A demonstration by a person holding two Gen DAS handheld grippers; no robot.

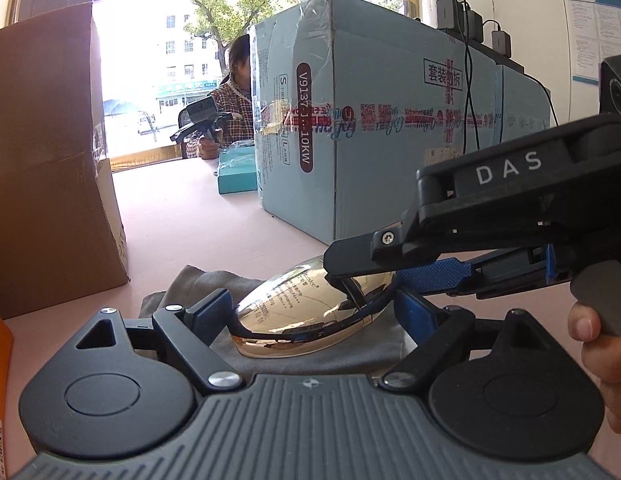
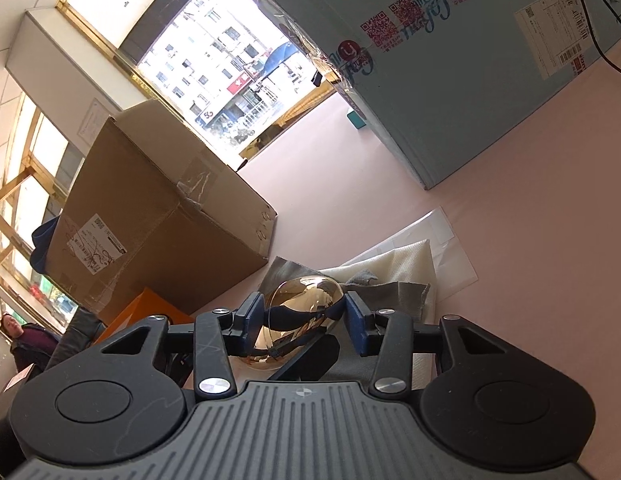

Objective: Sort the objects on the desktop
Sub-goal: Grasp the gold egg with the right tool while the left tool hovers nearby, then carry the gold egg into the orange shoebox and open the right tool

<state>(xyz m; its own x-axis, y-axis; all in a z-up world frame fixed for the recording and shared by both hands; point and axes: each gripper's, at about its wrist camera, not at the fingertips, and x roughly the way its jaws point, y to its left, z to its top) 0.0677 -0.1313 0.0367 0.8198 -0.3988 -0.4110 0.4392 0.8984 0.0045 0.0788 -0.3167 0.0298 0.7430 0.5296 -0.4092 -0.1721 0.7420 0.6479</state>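
1. Left wrist view: the blue carton reads "V9137 … 10KW"; the right gripper, marked "DAS", reaches over the gold egg-shaped case on the grey cloth. The left gripper is spread around the case.
2. Right wrist view: the right gripper's pads flank the case; whether they touch it I cannot tell.

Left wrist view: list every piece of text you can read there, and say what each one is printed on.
"DAS": on the black right gripper, on its body.
"V9137 1…10KW": dark oval label on the pale blue cardboard box.
"S" and "L": small boxes beside that label.
Framed Chinese characters and red tape print on the same box: not reliably readable.
Shiny gold egg-shaped object: fine print, too small.
Blue wall poster: too small.
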